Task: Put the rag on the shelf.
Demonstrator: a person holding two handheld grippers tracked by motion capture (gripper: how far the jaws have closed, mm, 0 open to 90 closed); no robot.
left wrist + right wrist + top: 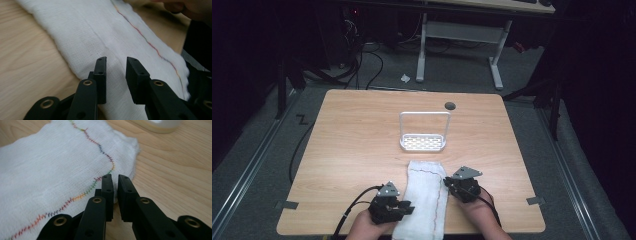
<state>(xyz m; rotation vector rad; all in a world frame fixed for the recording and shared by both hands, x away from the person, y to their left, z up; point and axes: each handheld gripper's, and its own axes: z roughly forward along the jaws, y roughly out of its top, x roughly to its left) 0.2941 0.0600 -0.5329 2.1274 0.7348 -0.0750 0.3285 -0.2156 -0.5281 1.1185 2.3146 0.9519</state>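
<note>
1. Right gripper view: the right gripper (pixel 114 180) has its two black jaws drawn almost together, with only a thin slit between the pads. They sit at the hem of the white cloth (pixel 50 170), lower centre of the frame, and a fold of the fabric edge seems pinched between the pads, though the contact itself is partly hidden.
2. In the same view a wavy line of multicoloured stitching (pixel 100 147) runs from the top centre down to the lower left, passing just left of the jaw tips.
3. Left gripper view: the left gripper (pixel 116 61) has its jaws partly apart, a clear gap between the pads. The tips rest over the cloth (pixel 82 27) near its left edge at the lower centre of the frame; fabric shows through the gap, and no pinch is visible.
4. High view: the cloth (pixel 426 195) lies as a long strip at the bottom centre, its near end over the table edge, with the left gripper (pixel 404 207) on its left border and the right gripper (pixel 447 184) on its right.
5. Just above the cloth's far end stands a white wire rack (pixel 424 131) with a perforated base, mid-frame.
6. All rest on a light wooden table (pixel 357 135); a round grommet hole (pixel 450 106) lies near its upper edge.
</note>
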